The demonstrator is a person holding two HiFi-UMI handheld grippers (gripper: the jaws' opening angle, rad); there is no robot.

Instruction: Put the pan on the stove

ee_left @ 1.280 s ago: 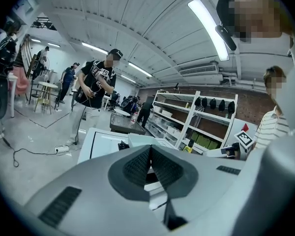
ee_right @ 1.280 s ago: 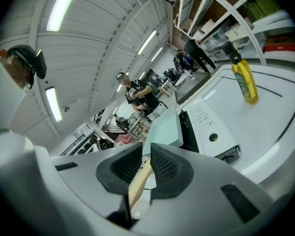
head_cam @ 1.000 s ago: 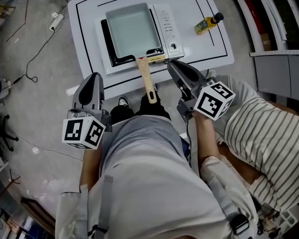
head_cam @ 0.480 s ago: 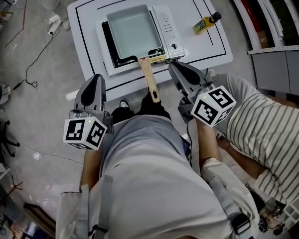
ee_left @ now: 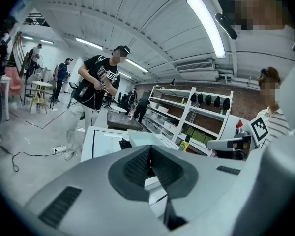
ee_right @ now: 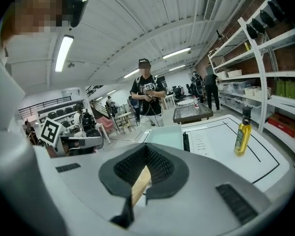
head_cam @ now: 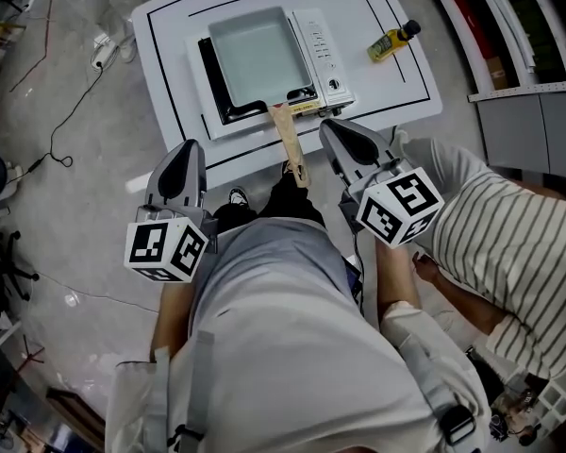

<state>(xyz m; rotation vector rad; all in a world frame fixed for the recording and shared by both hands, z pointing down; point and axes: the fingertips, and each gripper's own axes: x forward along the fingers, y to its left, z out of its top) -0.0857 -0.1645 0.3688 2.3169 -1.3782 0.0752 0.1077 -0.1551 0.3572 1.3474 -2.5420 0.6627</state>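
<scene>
The rectangular pale pan (head_cam: 255, 55) sits on the black-topped portable stove (head_cam: 325, 50) on the white table (head_cam: 396, 97). Its wooden handle (head_cam: 288, 140) juts over the table's near edge. Both grippers hang off the table, close to my body. My left gripper (head_cam: 191, 147) is left of the handle, shut and empty. My right gripper (head_cam: 332, 128) is just right of the handle, clear of it; its jaws have just been closing and are shut with nothing between them. In the right gripper view the handle (ee_right: 140, 183) shows beyond the shut gripper (ee_right: 146, 149). The left gripper view shows its gripper (ee_left: 149, 149) shut too.
A yellow oil bottle (head_cam: 393, 42) lies on the table's right side and stands out in the right gripper view (ee_right: 242, 132). A person in a striped shirt (head_cam: 509, 253) sits close at my right. Cables (head_cam: 66, 111) trail on the floor at left; shelving (head_cam: 538, 36) stands right.
My right gripper has rolled a little and edged back, apart from the handle. The pan stays on the stove. The left gripper has barely moved.
</scene>
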